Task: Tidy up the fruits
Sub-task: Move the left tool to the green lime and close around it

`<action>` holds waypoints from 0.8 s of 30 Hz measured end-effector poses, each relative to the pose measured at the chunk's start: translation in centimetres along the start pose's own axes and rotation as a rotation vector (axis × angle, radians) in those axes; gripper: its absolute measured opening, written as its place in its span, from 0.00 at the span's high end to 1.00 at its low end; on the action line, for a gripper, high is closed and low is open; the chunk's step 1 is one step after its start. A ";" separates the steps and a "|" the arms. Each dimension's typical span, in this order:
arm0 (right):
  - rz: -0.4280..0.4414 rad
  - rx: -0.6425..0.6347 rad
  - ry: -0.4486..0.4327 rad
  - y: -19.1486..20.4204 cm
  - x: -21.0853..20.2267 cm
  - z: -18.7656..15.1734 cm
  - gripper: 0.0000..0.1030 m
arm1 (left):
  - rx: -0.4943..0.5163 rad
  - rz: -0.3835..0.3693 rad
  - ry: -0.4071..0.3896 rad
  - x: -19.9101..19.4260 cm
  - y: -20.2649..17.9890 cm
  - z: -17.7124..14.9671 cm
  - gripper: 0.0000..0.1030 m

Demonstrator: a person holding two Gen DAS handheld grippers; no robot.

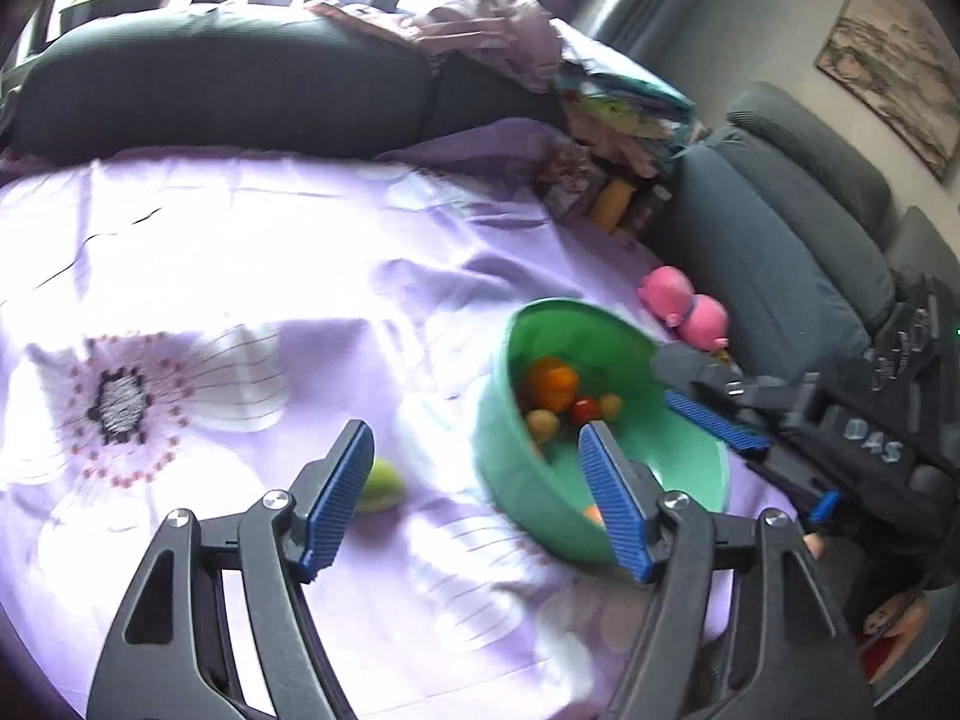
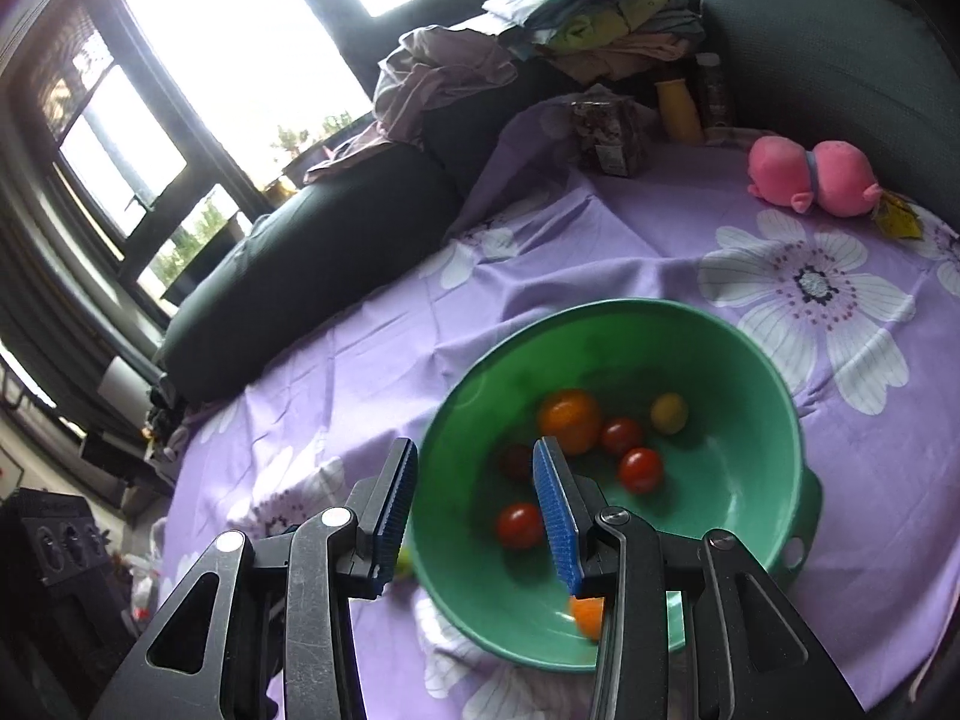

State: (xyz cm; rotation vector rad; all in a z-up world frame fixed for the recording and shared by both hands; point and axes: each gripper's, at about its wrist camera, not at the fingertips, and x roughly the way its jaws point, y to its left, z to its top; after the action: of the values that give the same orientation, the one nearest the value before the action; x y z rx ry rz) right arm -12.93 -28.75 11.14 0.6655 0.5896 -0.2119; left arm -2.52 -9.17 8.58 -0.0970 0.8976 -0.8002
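A green bowl (image 1: 678,468) (image 2: 738,480) sits on the purple flowered cloth and holds an orange (image 2: 570,420), several red tomatoes (image 2: 641,469), a yellow-green fruit (image 2: 669,413) and a small orange fruit (image 2: 588,615) near its front wall. A green fruit (image 1: 381,485) lies on the cloth left of the bowl, just beyond my left gripper's left finger. My left gripper (image 1: 477,480) is open and empty, its right finger over the bowl's rim. My right gripper (image 2: 474,492) (image 1: 714,420) is open and empty, straddling the bowl's near-left rim.
A pink plush toy (image 1: 684,309) (image 2: 813,177) lies beyond the bowl. A yellow bottle (image 2: 678,108), a jar (image 2: 606,138) and piled clothes (image 2: 588,12) stand at the back. Dark sofa cushions (image 1: 228,78) border the cloth (image 1: 240,240).
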 end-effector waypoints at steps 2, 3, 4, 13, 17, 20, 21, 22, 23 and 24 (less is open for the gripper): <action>0.068 -0.010 0.046 1.2 0.9 -0.3 0.60 | -0.034 0.075 0.016 0.0 2.5 -0.2 0.32; 0.092 -0.023 0.070 2.0 1.5 -0.5 0.60 | -0.049 0.093 0.034 0.2 3.5 -0.3 0.32; 0.117 -0.036 0.094 2.8 2.1 -0.6 0.60 | -0.064 0.099 0.054 0.4 4.4 -0.4 0.32; 0.055 -0.114 0.317 7.4 9.9 -3.5 0.60 | -0.125 0.011 0.203 3.3 5.6 -1.4 0.40; 0.007 -0.146 0.352 7.9 11.6 -4.0 0.60 | -0.191 -0.039 0.252 4.4 6.1 -1.8 0.48; -0.031 -0.160 0.372 8.0 12.4 -4.3 0.60 | -0.202 -0.048 0.257 4.6 5.9 -2.0 0.50; -0.039 -0.165 0.384 7.9 12.7 -4.4 0.60 | -0.213 -0.054 0.256 4.7 5.9 -2.1 0.50; -0.049 -0.170 0.396 7.8 13.0 -4.5 0.60 | -0.226 -0.057 0.258 4.8 5.9 -2.1 0.52; -0.064 -0.174 0.401 7.7 13.2 -4.6 0.60 | -0.236 -0.049 0.260 4.9 6.1 -2.2 0.52; -0.075 -0.176 0.403 7.7 13.4 -4.7 0.60 | -0.241 -0.039 0.263 5.0 6.2 -2.2 0.52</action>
State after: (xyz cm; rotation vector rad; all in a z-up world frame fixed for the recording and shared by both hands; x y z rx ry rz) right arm -1.26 -19.87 4.45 0.5167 1.0097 -0.0931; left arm 1.25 -7.52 1.39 -0.2251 1.2430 -0.7482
